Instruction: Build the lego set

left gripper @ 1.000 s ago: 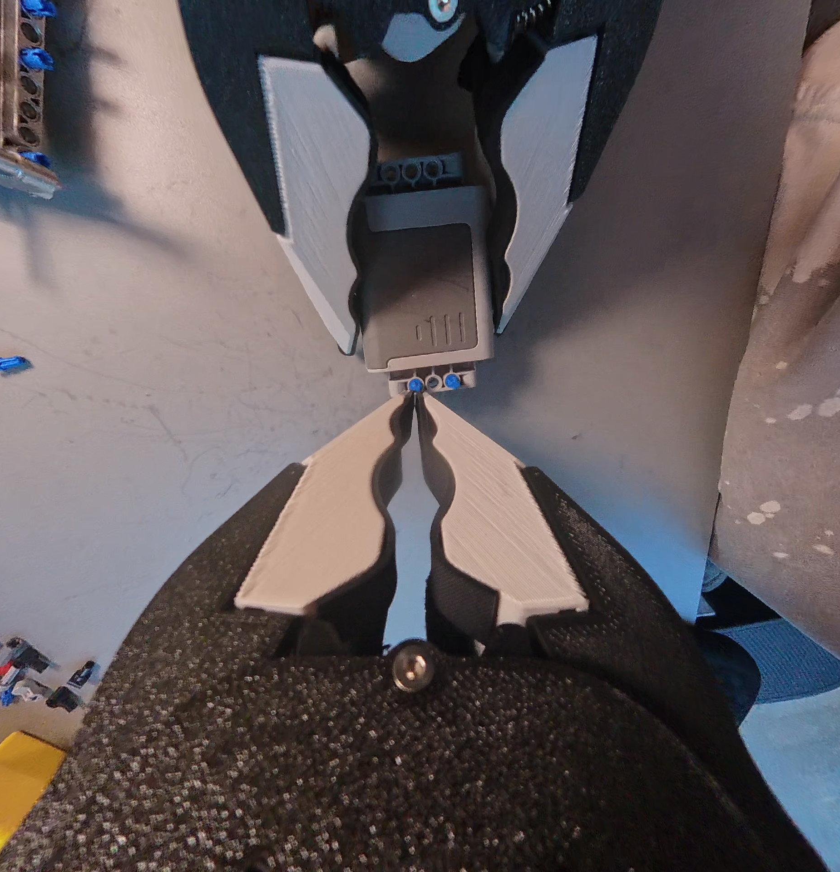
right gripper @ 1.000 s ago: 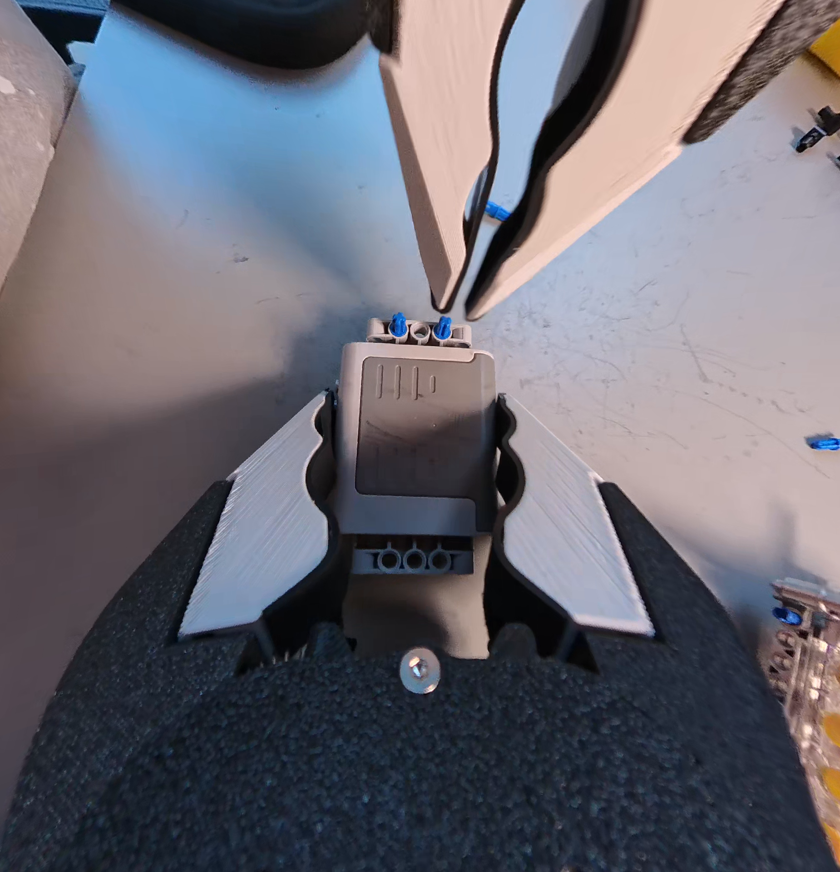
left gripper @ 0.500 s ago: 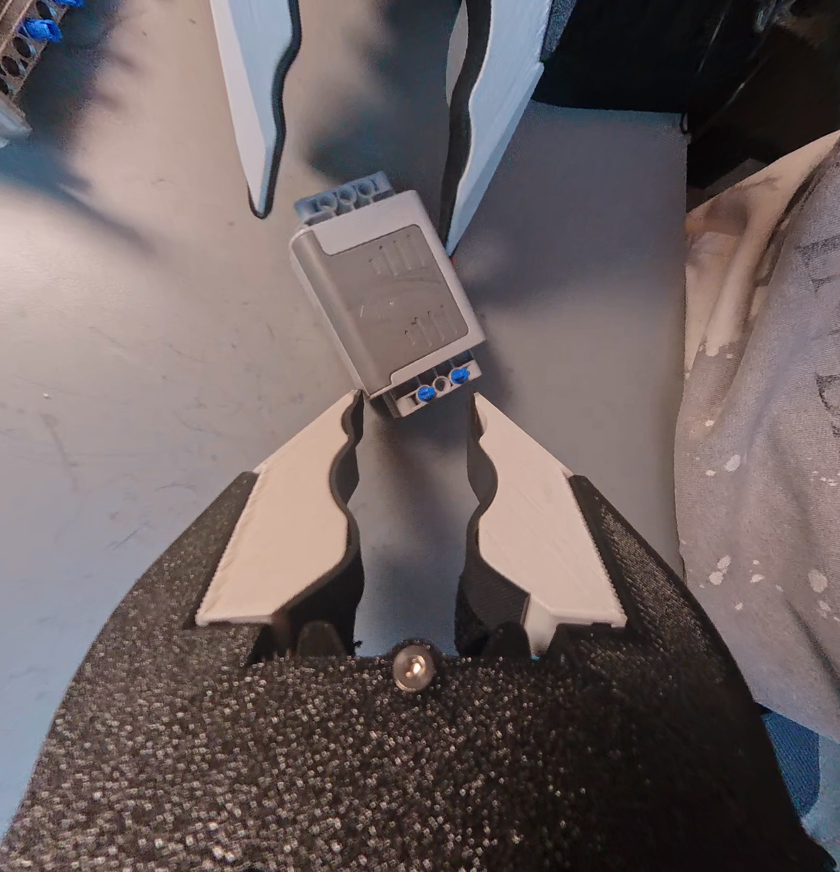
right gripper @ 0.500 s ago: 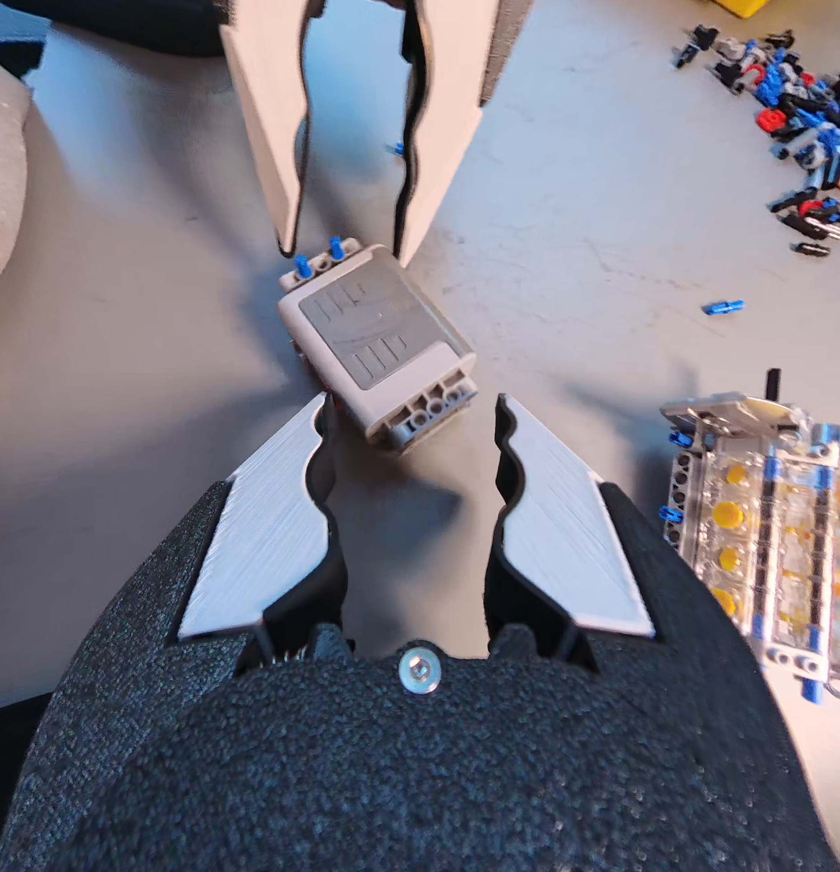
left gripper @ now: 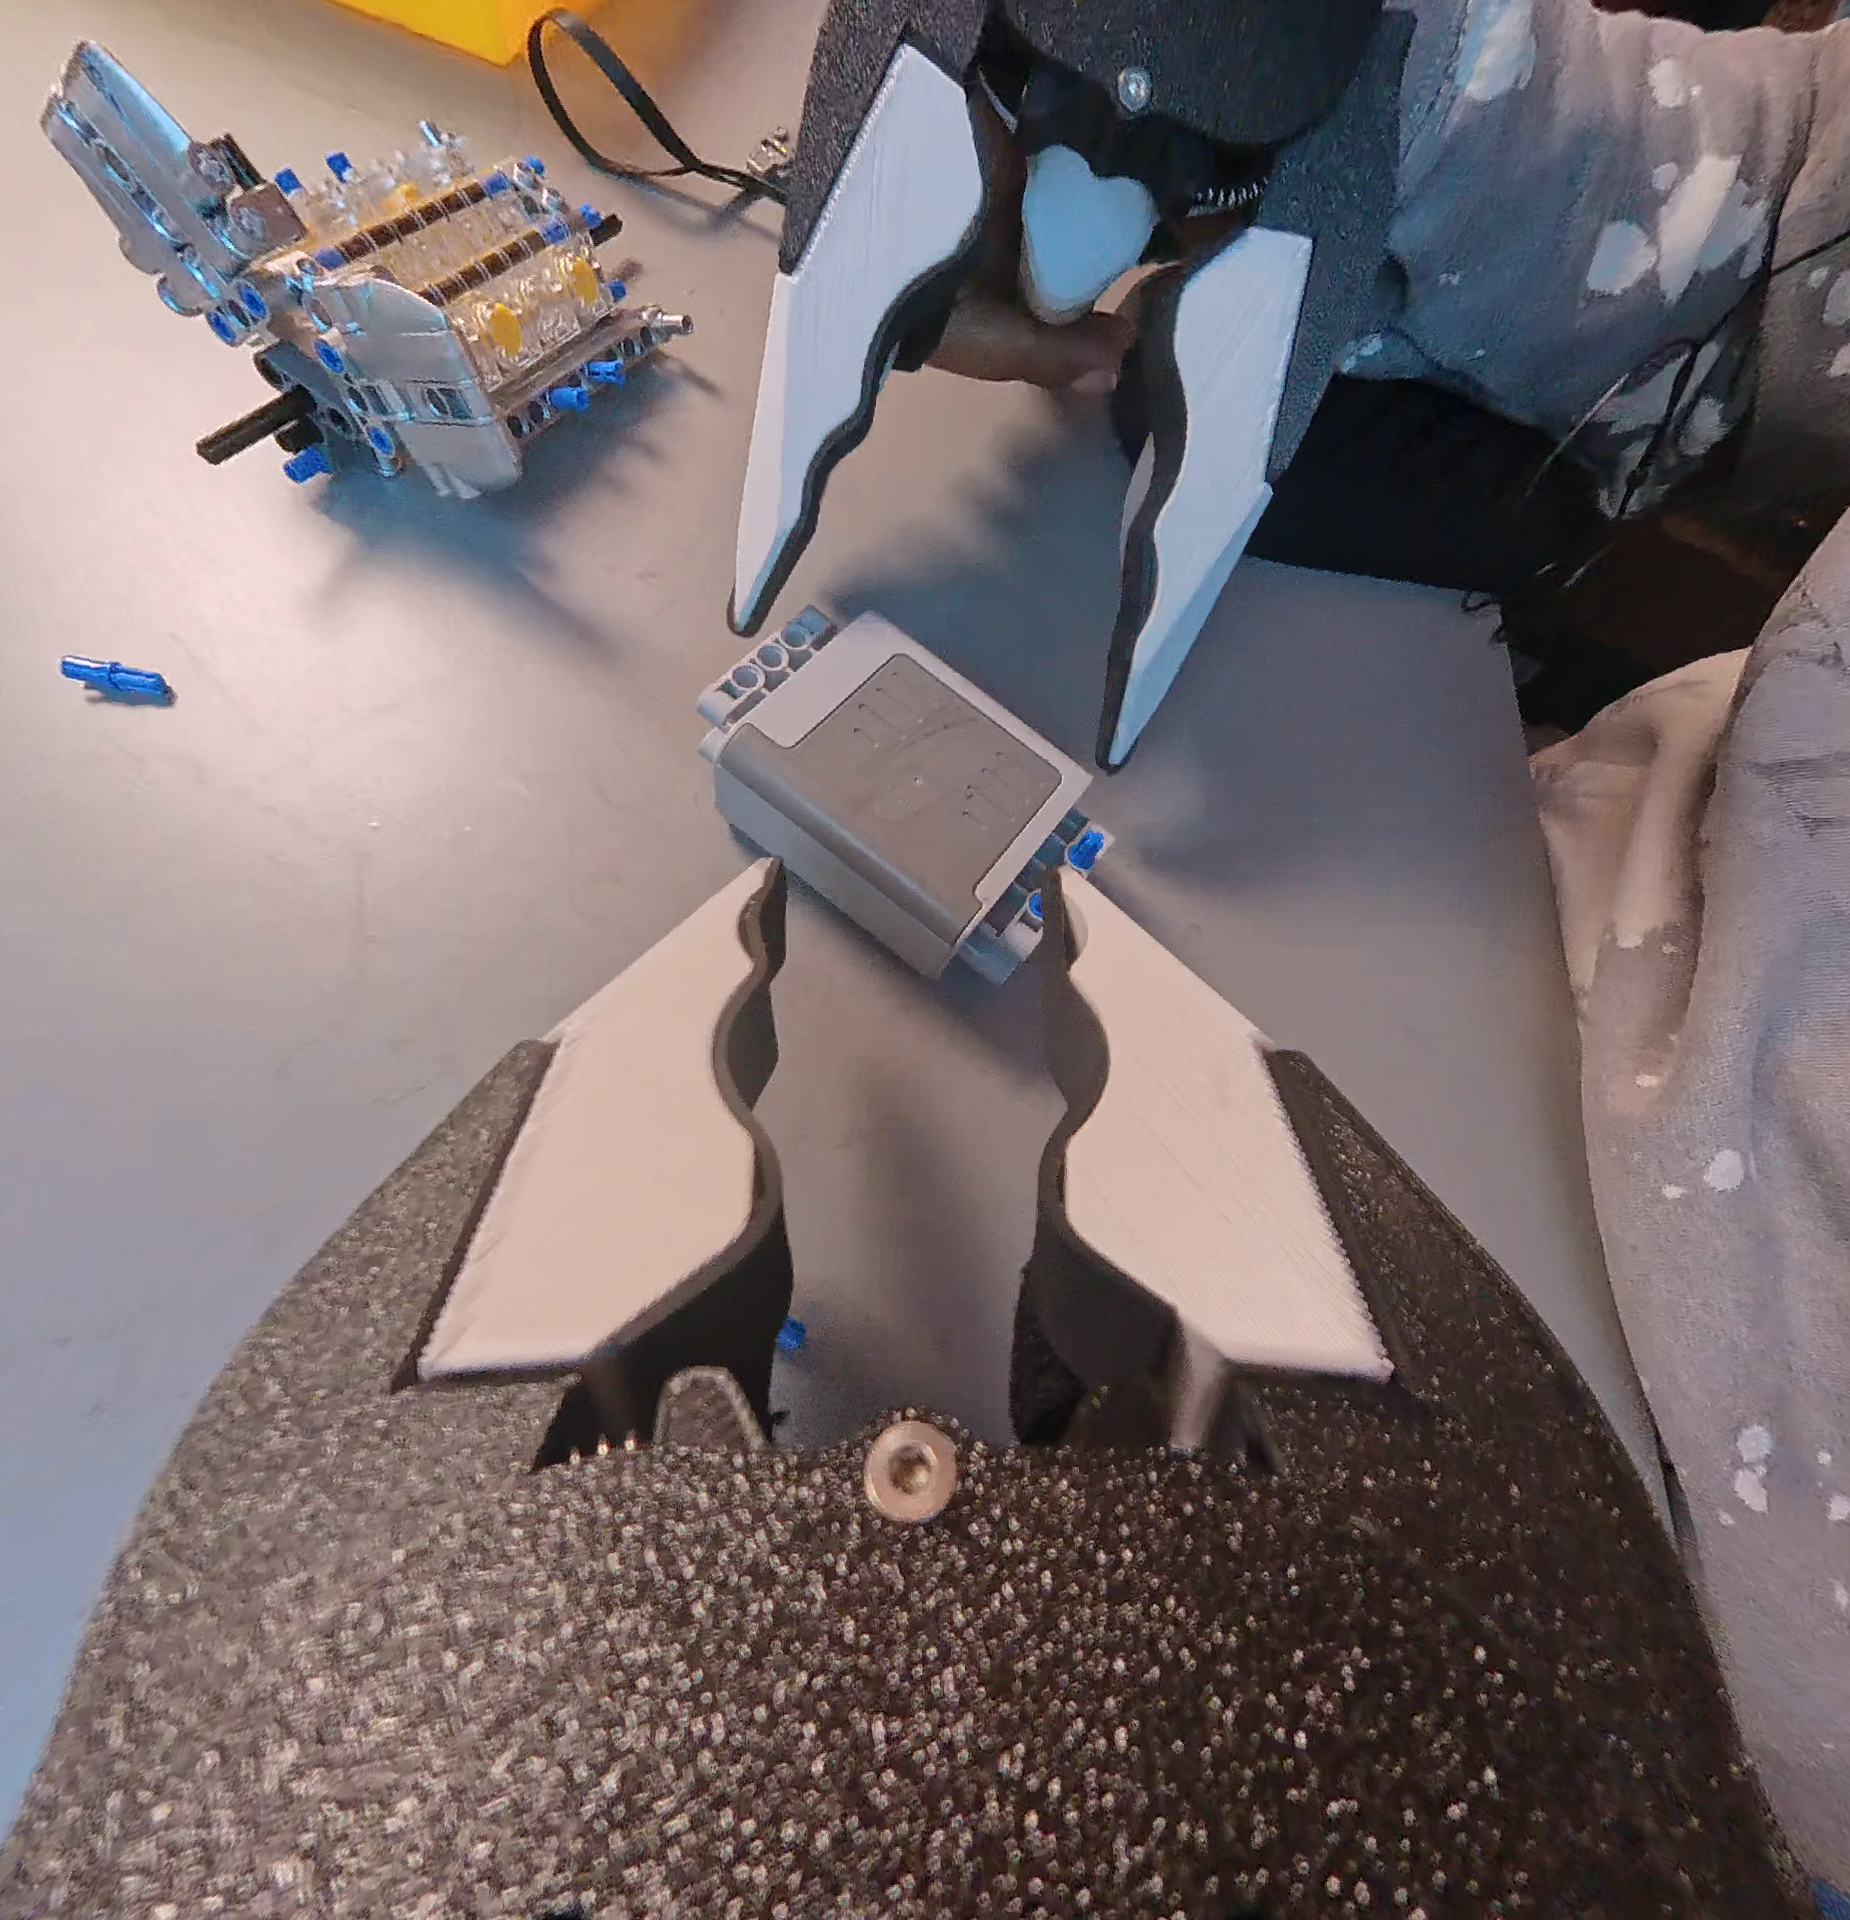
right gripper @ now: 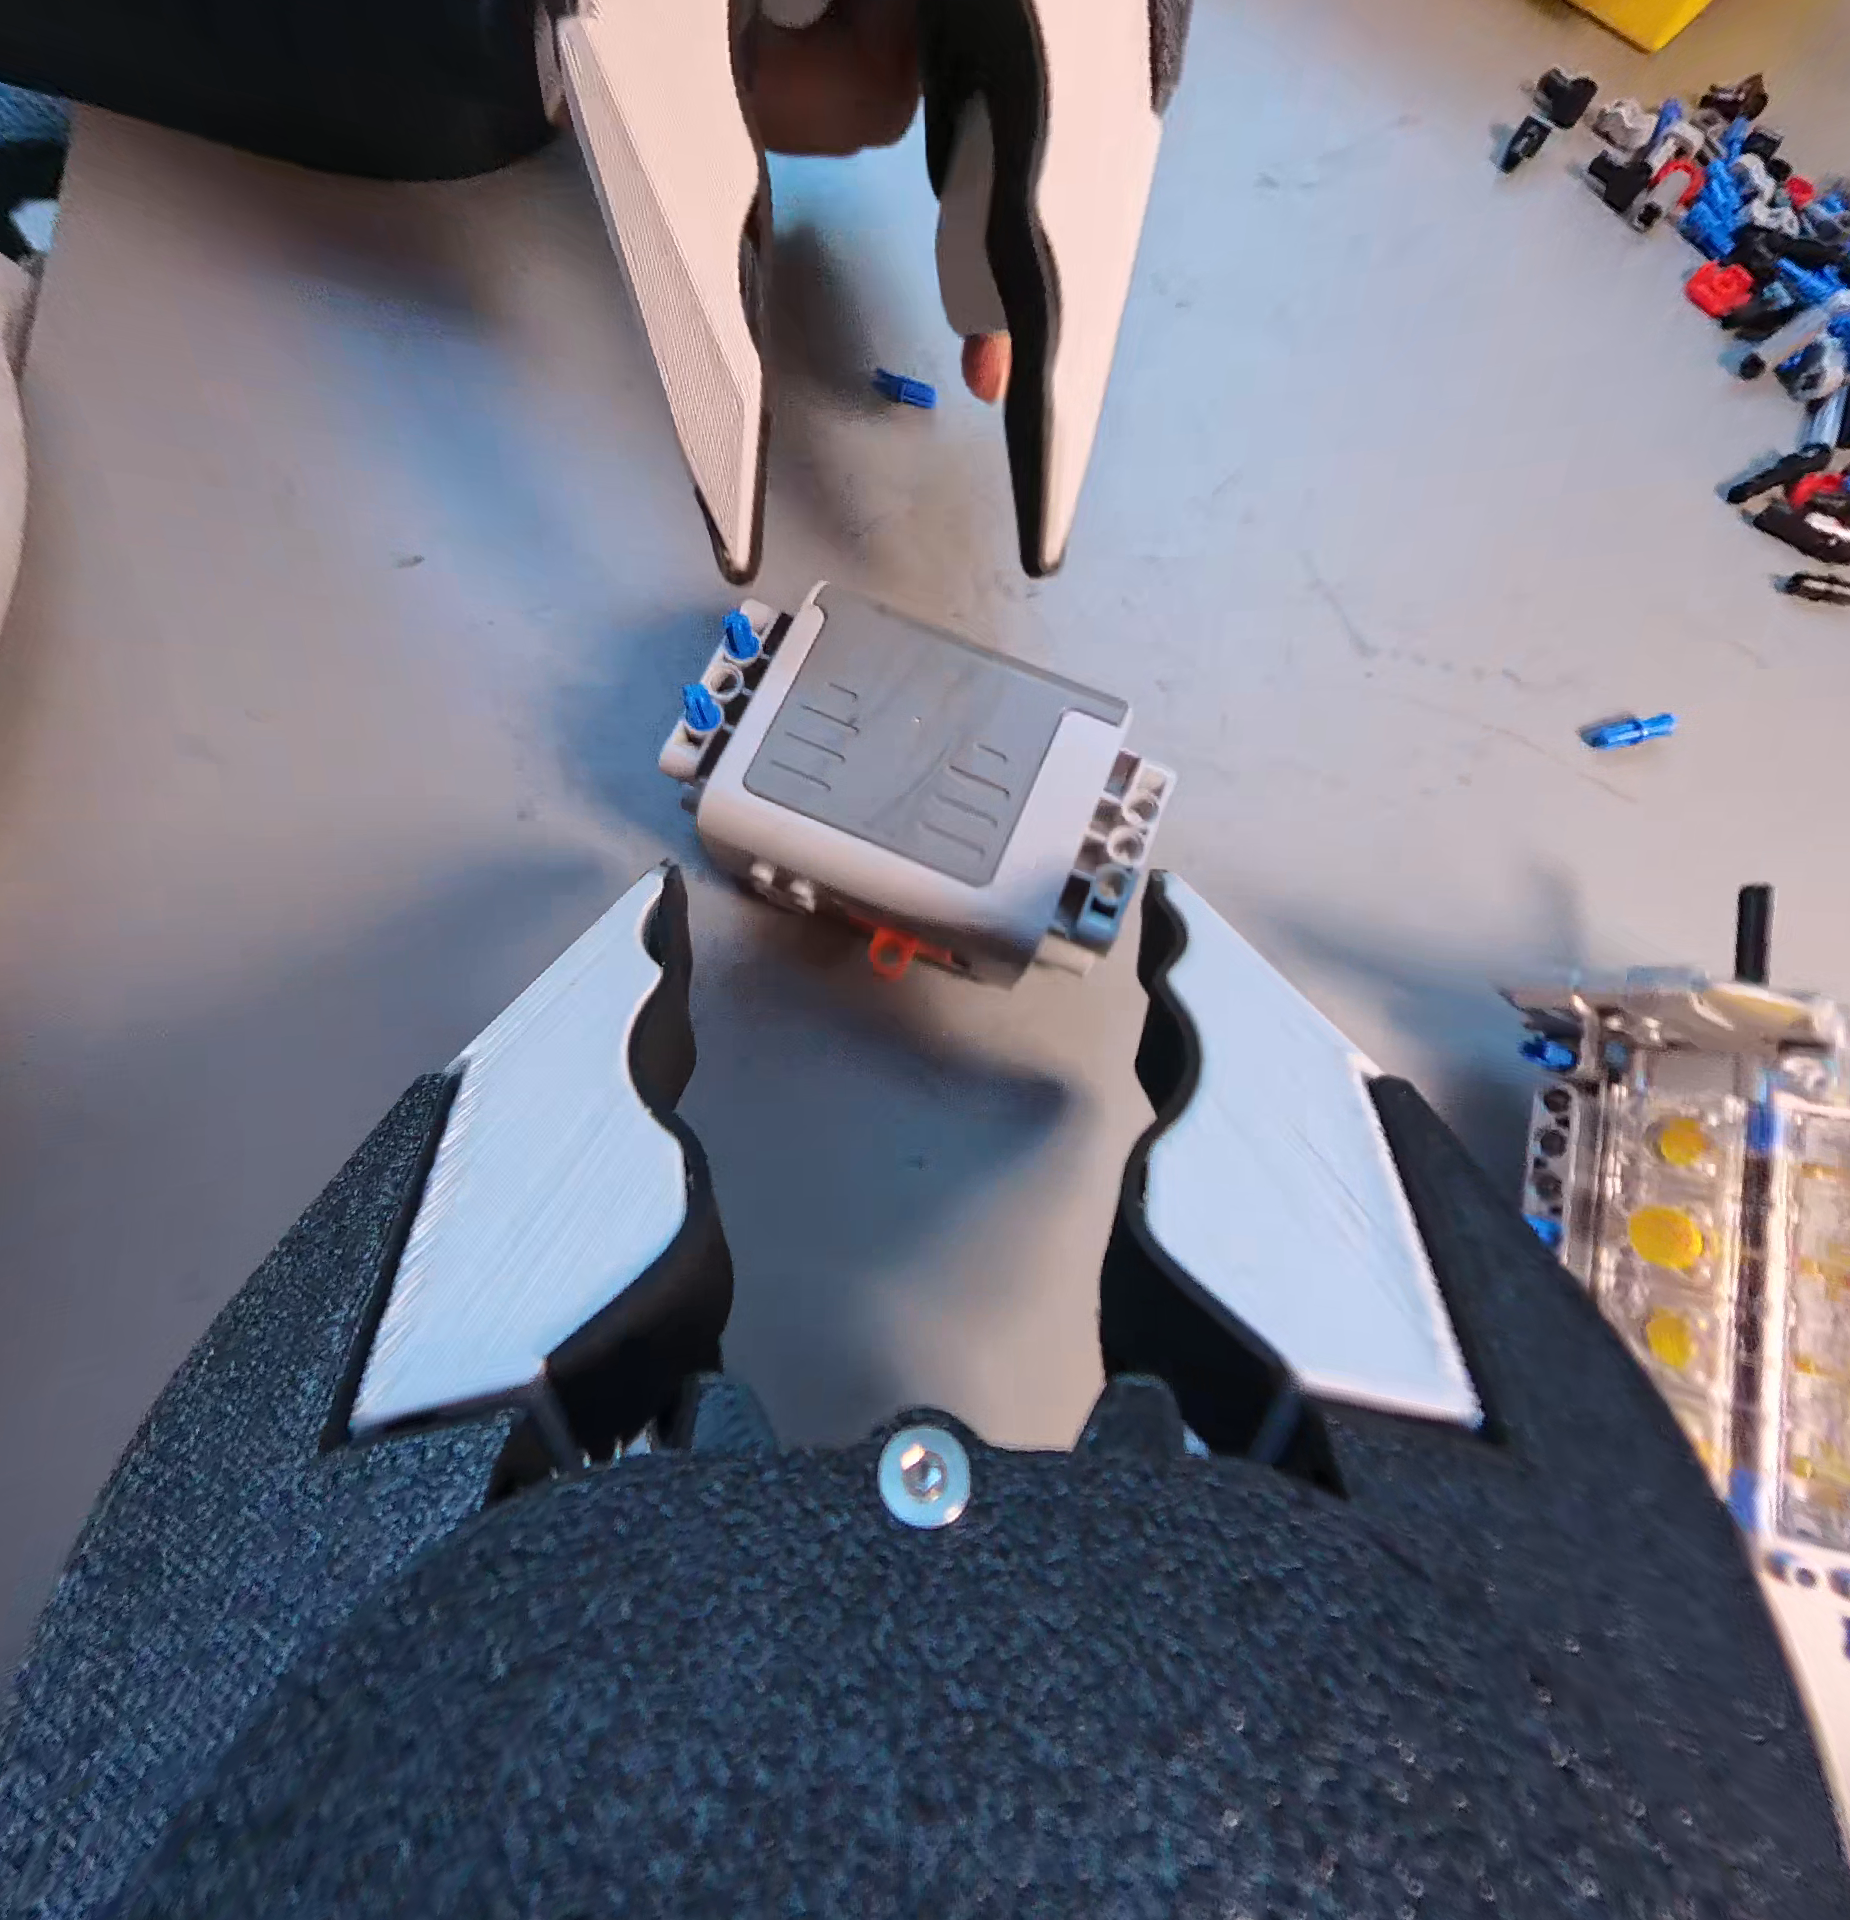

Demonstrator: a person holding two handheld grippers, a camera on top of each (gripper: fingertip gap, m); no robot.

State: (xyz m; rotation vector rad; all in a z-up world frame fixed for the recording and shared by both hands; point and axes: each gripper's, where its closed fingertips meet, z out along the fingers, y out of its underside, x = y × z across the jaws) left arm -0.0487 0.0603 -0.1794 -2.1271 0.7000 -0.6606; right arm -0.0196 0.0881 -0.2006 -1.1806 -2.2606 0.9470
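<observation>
A grey battery-box block (left gripper: 890, 790) lies flat on the grey table (left gripper: 329, 935), turned at an angle, with two blue pins (right gripper: 734, 634) in one end and an orange part (right gripper: 890, 951) under its edge. My left gripper (left gripper: 910, 881) is open, its tips just short of the block's pin end, holding nothing. My right gripper (right gripper: 913, 878) is open on the opposite side, tips near the block's other end, holding nothing. Each gripper shows in the other's view: the right (left gripper: 931, 691), the left (right gripper: 890, 569). The block (right gripper: 910, 769) lies free between them.
A clear and grey engine-like assembly (left gripper: 381, 301) with yellow pistons stands to one side, also in the right wrist view (right gripper: 1710, 1195). Loose blue pins (right gripper: 1627, 730) (right gripper: 903, 388) lie on the table. A pile of small parts (right gripper: 1773, 239), a yellow bin (left gripper: 433, 21), a black cable (left gripper: 630, 125). A person's spotted clothing (left gripper: 1731, 935) borders the table. There is about 6 centimeters between the tips of the two grippers.
The right gripper opened and let go of the grey block, which now lies on the table and has turned. The left gripper opened too. Both have drawn back from the block.
</observation>
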